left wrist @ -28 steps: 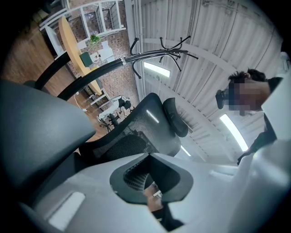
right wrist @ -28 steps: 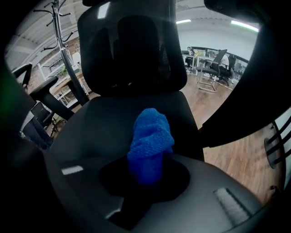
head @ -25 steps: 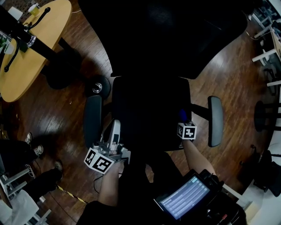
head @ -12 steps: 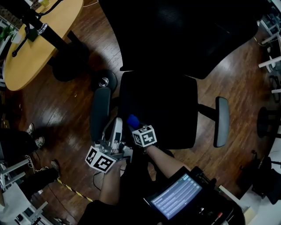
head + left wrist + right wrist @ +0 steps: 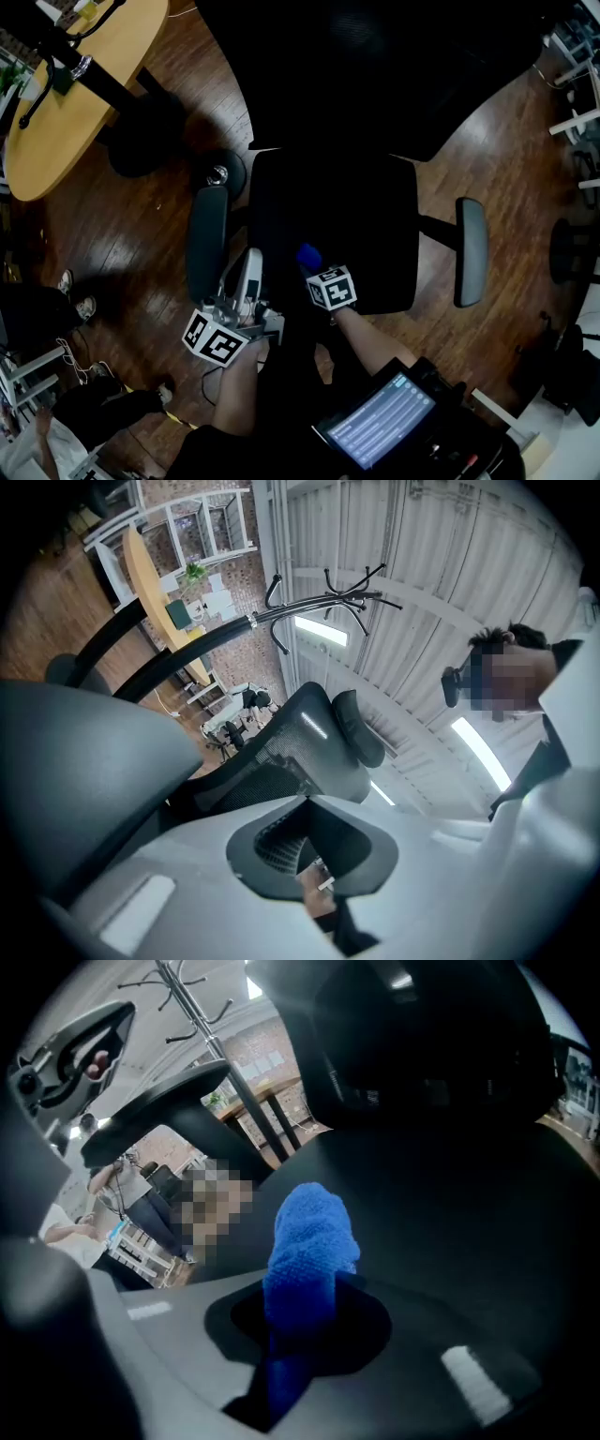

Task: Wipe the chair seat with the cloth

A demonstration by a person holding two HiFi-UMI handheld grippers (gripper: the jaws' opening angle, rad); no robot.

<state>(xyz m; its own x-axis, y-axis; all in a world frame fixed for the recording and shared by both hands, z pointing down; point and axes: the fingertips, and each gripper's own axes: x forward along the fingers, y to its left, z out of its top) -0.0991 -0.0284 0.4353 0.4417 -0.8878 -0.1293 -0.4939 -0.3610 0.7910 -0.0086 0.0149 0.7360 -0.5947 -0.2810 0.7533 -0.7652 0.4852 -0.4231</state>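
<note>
The black chair seat [image 5: 347, 211] fills the middle of the head view, under a tall black backrest [image 5: 375, 66]. A blue cloth [image 5: 308, 256] rests on the seat's front left part, and my right gripper [image 5: 316, 268] is shut on it. In the right gripper view the cloth [image 5: 311, 1237] bulges out past the right gripper [image 5: 302, 1290] over the dark seat [image 5: 469, 1241]. My left gripper [image 5: 249, 264] hangs off the seat beside the grey left armrest [image 5: 205, 242]. In its own view the left gripper [image 5: 305, 803] is shut and holds nothing, tilted up towards the backrest [image 5: 300, 752].
A grey right armrest [image 5: 470, 251] sticks out on the far side. A round wooden table [image 5: 66, 112] with a black coat stand [image 5: 89, 80] is at the upper left. A person's shoes [image 5: 73, 295] are at the left. A lit tablet [image 5: 380, 427] hangs below.
The right gripper carried the cloth from the seat's front right across to its front left, then came back a little to the right. The left gripper stayed by the armrest.
</note>
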